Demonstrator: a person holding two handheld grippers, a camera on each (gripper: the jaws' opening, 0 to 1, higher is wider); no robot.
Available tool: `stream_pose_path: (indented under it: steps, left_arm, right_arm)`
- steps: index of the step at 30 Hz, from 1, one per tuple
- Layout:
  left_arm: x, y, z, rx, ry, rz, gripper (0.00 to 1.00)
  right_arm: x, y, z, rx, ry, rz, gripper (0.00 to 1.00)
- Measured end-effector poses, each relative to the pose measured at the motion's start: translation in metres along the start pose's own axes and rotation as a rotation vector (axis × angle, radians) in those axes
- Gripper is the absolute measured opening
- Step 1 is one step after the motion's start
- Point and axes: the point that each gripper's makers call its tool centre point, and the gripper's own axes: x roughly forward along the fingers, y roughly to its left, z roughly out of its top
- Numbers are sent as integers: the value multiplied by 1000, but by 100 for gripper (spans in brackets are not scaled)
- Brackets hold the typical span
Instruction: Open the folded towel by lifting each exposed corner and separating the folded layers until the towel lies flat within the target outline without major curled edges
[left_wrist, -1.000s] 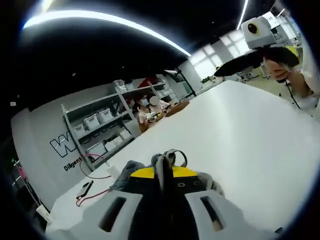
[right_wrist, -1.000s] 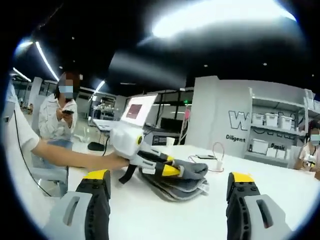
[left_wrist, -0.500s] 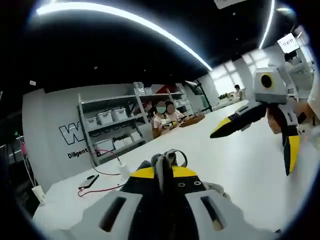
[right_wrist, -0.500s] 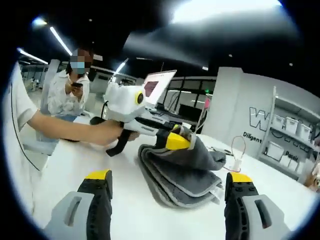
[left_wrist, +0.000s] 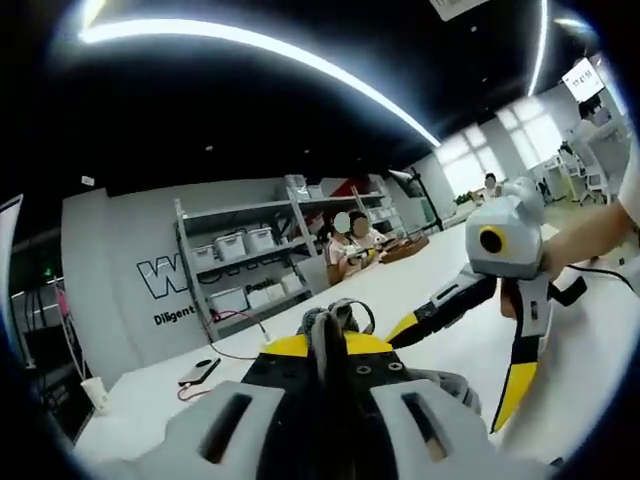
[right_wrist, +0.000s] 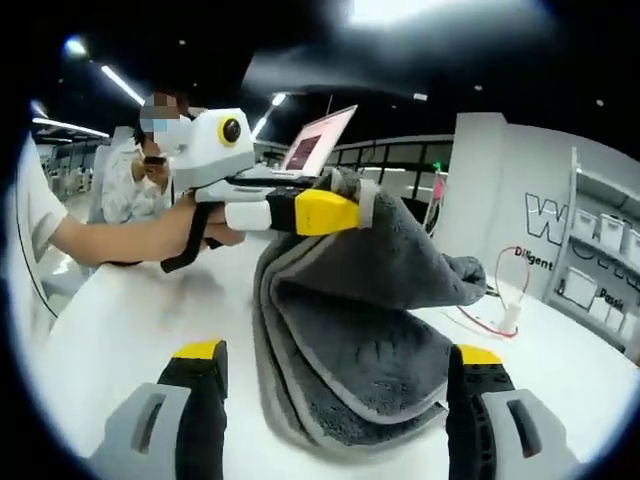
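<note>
Left gripper view: my left gripper (left_wrist: 325, 335) has its jaws closed on a bunch of the gray towel (left_wrist: 330, 318), pinched between the yellow tips just above the white table (left_wrist: 440, 330). My right gripper (left_wrist: 470, 345) enters from the right, held by a hand (left_wrist: 520, 300), its two yellow-tipped jaws spread wide apart above the table. Against the back wall stands one metal shelf unit (left_wrist: 245, 265); I count about four pale storage bins (left_wrist: 240, 243) on its shelves; their contents cannot be told. Two people (left_wrist: 350, 240) sit at the table's far end. One phone (left_wrist: 198, 371) with a red cable lies on the table to the left.

Right gripper view: my right gripper (right_wrist: 335, 395) stands with jaws wide open, holding nothing. Between and beyond them the towel (right_wrist: 370, 330) hangs in folded layers from my left gripper (right_wrist: 335, 212), which clamps its top edge; the lower folds rest on the table (right_wrist: 130, 330). One open laptop (right_wrist: 318, 142) sits behind. One person (right_wrist: 150, 165) sits at left.
</note>
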Motion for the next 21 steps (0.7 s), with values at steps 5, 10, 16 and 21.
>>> stream_pose_path:
  steps: [5,10,16,21]
  left_arm:
    - [-3,5,3,-16,-14,16,8]
    - [-4,8,4,-37,-22,30,9]
    - [-8,10,9,-45,-42,45,9]
    - [-9,10,11,-37,-51,51,9]
  right_arm:
    - [9,9,-15,-126,85,-25,78]
    - [11,19,-29,141,22,-26,71]
    - [9,13,-27,71,14,-54,68]
    - [7,14,-26,61,14,-59,61]
